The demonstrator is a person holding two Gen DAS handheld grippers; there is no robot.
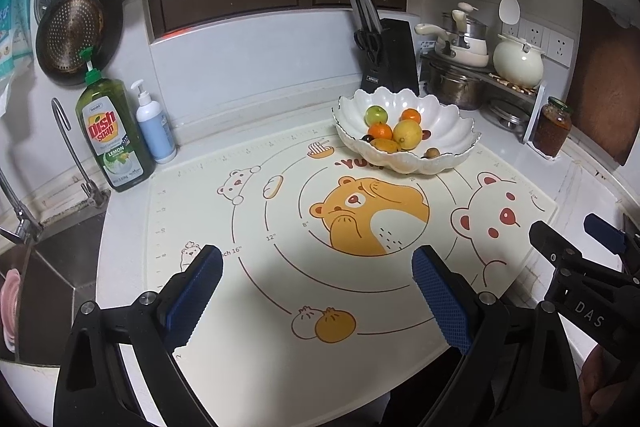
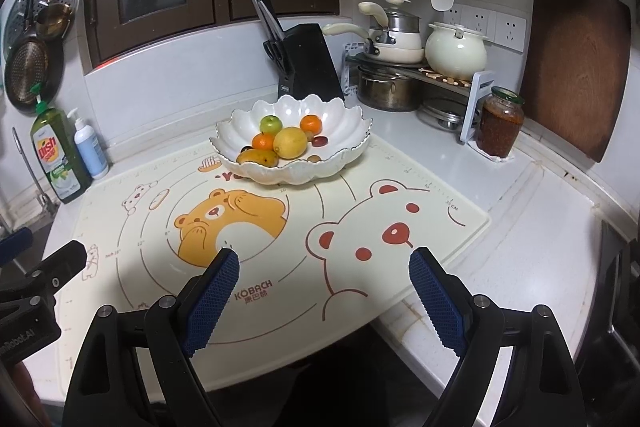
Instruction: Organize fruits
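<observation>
Fruit (image 1: 406, 133) sits piled in the white bowl (image 1: 452, 131) at the far side of the mat (image 1: 248, 267), while your left gripper (image 1: 316, 267) and right gripper (image 2: 324, 267) hover near its front edge, fingers wide and empty, so you seem between steps, with reaching forward to the bowl likely next.
</observation>
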